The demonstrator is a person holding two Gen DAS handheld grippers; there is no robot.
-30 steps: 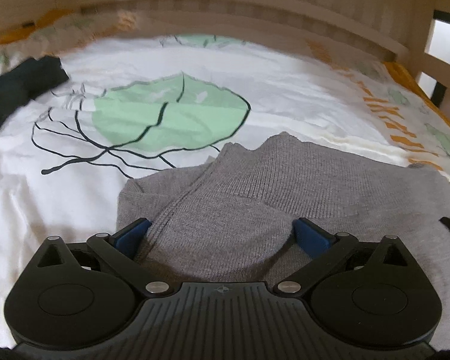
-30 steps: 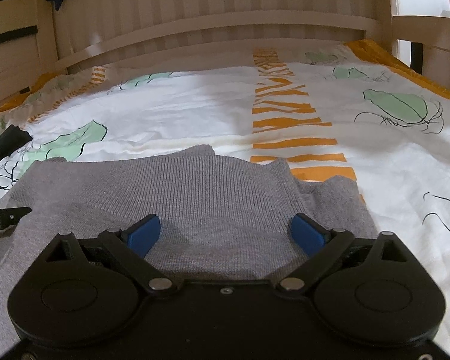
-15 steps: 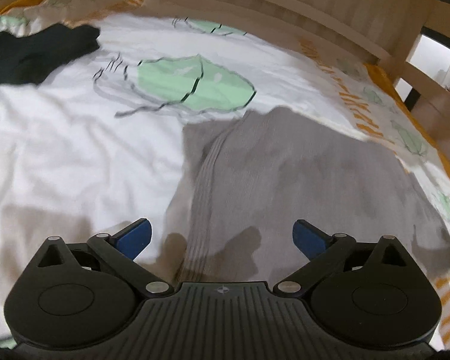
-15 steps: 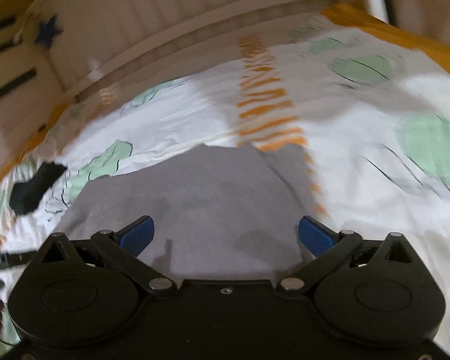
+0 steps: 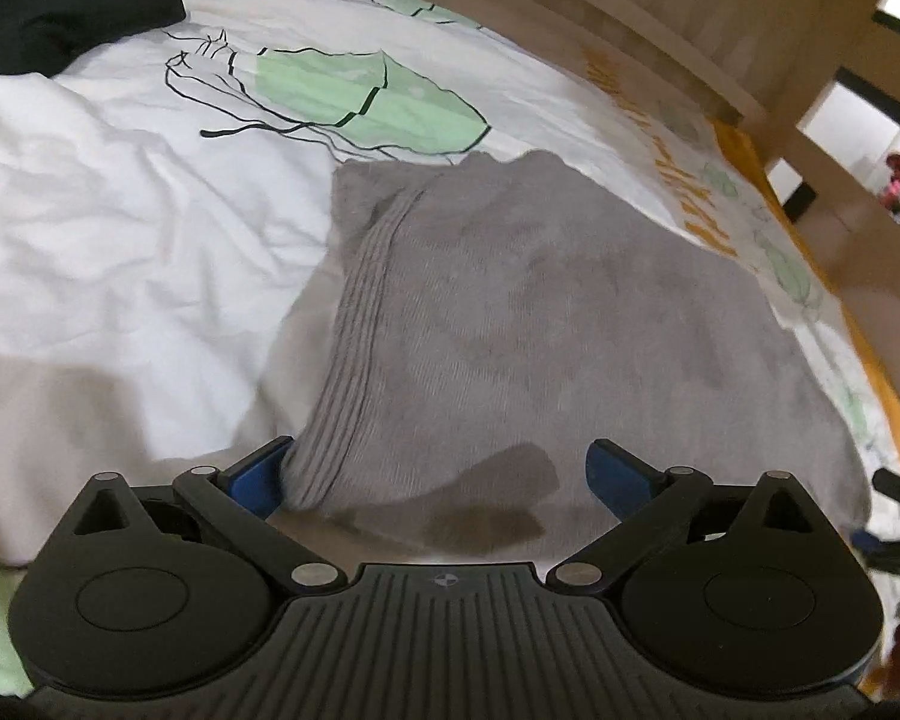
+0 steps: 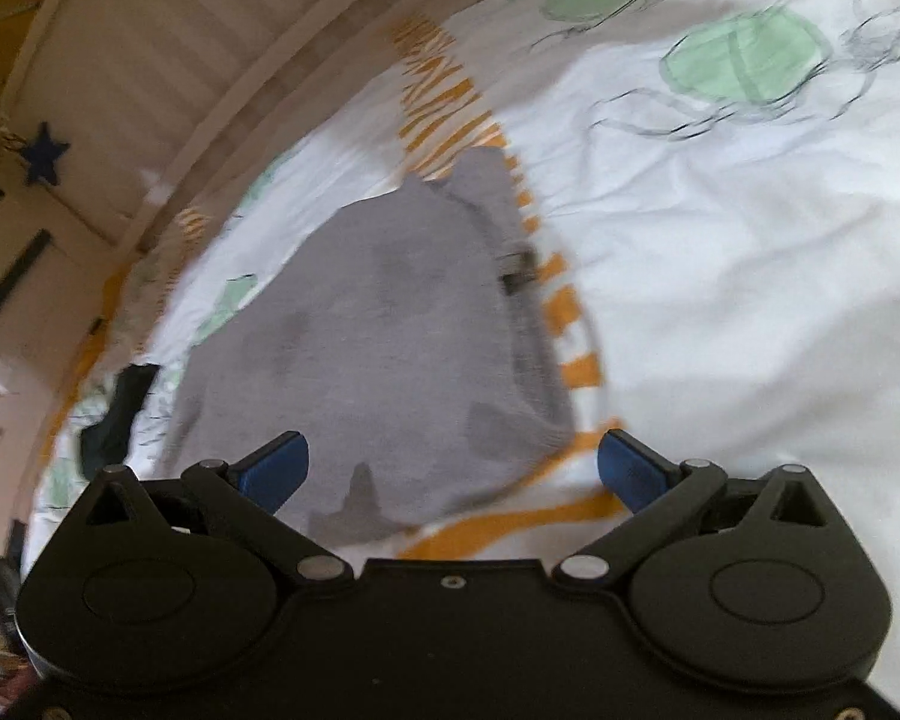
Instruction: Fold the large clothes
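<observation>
- The bed sheet (image 5: 120, 228) fills most of both views: white, crumpled cotton-like cloth printed with mint-green leaves outlined in thin black lines, plus bands of orange dashes (image 6: 444, 114) that show in the upper middle of the right wrist view.
- The wooden bed frame (image 5: 660, 24) curves across the top of the left wrist view, pale and slatted; in the right wrist view its slats sweep through the upper left.
- The grey knit sweater (image 5: 540, 324) lies folded and flat on the sheet, in the centre of the left wrist view. Its fabric is a fine, soft knit, with a ribbed band (image 5: 360, 324) running down its left edge to the lower middle of the frame. In the right wrist view it sits centre-left as a rough, rounded wedge, blurred.
- The left tongs (image 5: 438, 474) spread wide at the bottom of the frame, released, with blue pads on black linkages; the left pad (image 5: 258, 474) lies just beside the ribbed corner, and contact cannot be told.
- The right tongs (image 6: 450, 465) are likewise parted and empty, straddling the sweater's near corner above the sheet.
- A black garment (image 5: 72, 18) lies crumpled in the upper left of the left wrist view.
- A small dark blue star (image 6: 43, 153) hangs at the far left of the right wrist view.
</observation>
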